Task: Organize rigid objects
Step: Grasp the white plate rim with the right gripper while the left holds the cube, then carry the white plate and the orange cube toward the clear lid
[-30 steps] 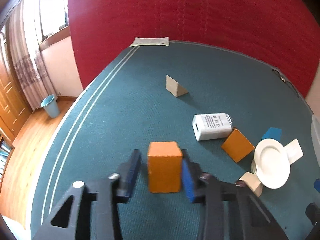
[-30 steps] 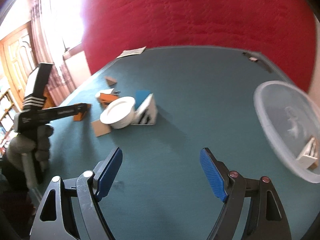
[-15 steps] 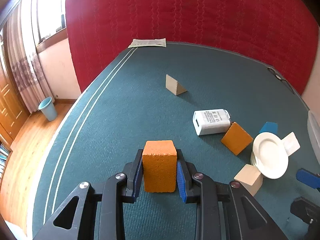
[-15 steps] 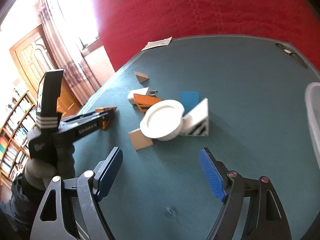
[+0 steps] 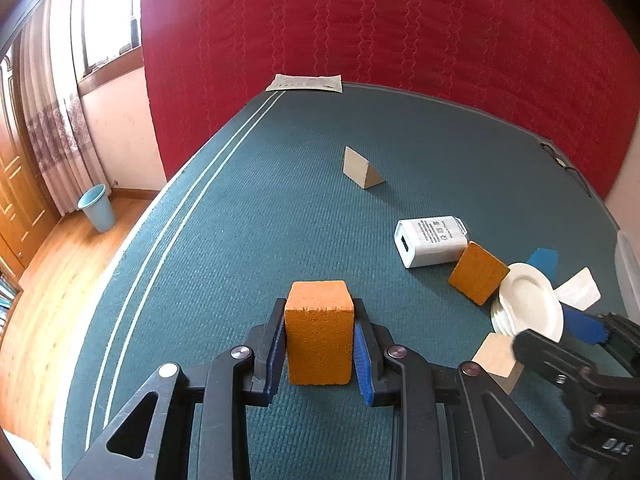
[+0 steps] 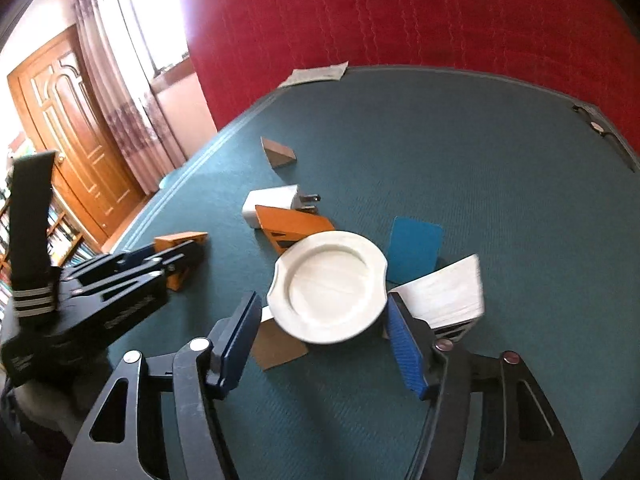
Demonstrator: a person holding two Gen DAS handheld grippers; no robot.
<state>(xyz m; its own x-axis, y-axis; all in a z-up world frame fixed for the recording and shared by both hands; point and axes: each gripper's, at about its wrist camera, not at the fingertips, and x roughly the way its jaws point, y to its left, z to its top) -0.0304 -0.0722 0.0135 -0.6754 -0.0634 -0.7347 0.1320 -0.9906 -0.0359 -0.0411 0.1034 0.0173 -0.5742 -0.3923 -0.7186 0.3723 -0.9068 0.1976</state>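
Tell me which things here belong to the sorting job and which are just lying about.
Job:
orange block, clamped in left gripper
white plate; right gripper jaws closing around it
white charger
wooden wedge

Lying about:
paper sheet
blue bin

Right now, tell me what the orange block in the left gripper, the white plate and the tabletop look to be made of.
Orange block: probably painted wood or dense foam; matte, grainy faces, crisp edges.
White plate: likely glazed ceramic, possibly melamine; smooth, soft sheen, scalloped rim.
Tabletop: covered in teal woven fabric or low-pile carpet; a fine ribbed weave shows, with pale stripes along the edge.
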